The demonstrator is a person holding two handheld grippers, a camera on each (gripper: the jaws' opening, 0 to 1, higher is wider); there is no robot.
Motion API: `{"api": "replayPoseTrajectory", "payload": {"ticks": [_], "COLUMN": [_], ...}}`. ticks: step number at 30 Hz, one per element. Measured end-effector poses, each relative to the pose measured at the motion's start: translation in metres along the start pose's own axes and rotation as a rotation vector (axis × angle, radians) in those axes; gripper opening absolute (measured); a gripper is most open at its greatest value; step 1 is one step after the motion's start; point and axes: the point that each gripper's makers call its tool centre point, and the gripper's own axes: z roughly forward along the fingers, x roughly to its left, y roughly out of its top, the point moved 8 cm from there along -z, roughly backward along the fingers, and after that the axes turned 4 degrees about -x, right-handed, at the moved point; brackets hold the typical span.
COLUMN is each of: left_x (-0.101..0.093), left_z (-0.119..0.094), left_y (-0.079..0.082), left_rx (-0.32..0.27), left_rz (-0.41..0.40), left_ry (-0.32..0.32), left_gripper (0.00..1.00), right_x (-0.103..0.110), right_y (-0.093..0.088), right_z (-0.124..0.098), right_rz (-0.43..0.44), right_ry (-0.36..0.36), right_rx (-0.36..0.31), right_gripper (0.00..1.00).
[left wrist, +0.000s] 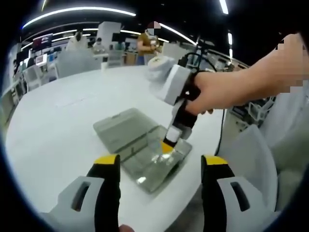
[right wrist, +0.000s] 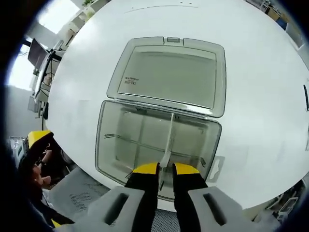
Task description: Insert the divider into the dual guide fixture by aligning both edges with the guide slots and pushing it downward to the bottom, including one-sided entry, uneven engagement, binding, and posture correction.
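Right hand-held gripper (right wrist: 165, 170) pinching thin translucent plastic divider (right wrist: 169, 142) at its near edge | looking light, stiff, slippery | left hand-held gripper (left wrist: 160, 166) hanging released.

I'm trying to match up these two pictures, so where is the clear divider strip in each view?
Left gripper view: the divider is right of centre, under the right gripper, inside the open box.
Right gripper view: it runs from the centre down to the right gripper's closed jaws.
Shared landmark: the open box on the white table.

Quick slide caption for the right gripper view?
Right gripper shut on the divider, lowering it into the open clear box on the white table.
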Motion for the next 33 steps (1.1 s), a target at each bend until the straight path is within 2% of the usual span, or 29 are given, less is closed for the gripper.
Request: {"api": "replayPoseTrajectory", "payload": {"ticks": [4,18,33], "left_x": [-0.001,0.0,-0.002], "left_z": [0.0,-0.001,0.001], "left_y": [0.0,0.0,0.002], "left_rx": [-0.001,-0.002,-0.001], "left_rz": [-0.002,-0.004,0.001], "left_ry": [-0.001,0.003,-0.006], "left_gripper": [0.66,0.65,0.65], "right_x": [0.002,0.007,0.005], "right_y": [0.001,0.003,0.0], "right_z": [0.003,-0.004,-0.022], "right_rz": [0.009,0.056,0.097], "right_ry": [0.013,-0.012,0.002], "right_rx": [0.011,0.04,0.0], "right_gripper": [0.0,0.0,0.0]}}
